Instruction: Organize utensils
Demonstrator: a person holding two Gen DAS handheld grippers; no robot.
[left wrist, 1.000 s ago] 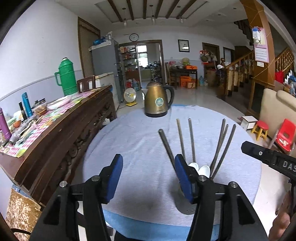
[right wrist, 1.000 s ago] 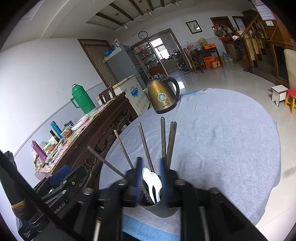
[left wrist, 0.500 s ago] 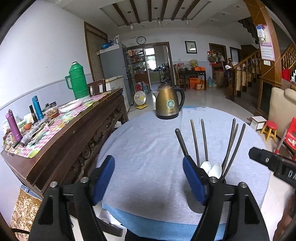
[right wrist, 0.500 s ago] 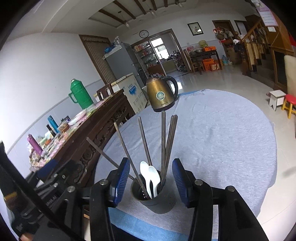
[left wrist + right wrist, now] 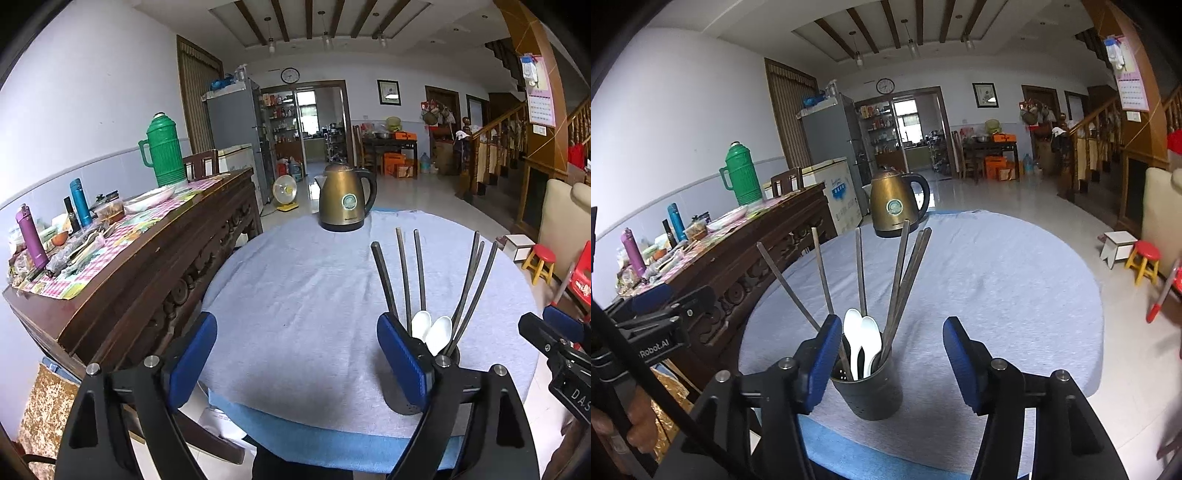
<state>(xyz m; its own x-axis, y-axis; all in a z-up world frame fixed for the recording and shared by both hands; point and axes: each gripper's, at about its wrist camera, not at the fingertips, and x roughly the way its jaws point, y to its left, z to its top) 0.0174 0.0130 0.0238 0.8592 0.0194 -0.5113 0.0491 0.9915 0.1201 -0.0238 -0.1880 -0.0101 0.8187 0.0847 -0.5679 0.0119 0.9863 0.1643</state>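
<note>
Cup [image 5: 867, 384] upright, chopsticks [image 5: 905, 280] fanned upward, just ahead-left of right gripper [image 5: 886, 363]. Left gripper [image 5: 295, 362] further left. Both opening, pinching nothing.

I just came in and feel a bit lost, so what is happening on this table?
A person holds a gripper in each hand over a round table. Chopsticks and white spoons already stand in a dark holder. The left gripper and right gripper are opening, and neither holds anything.
</note>
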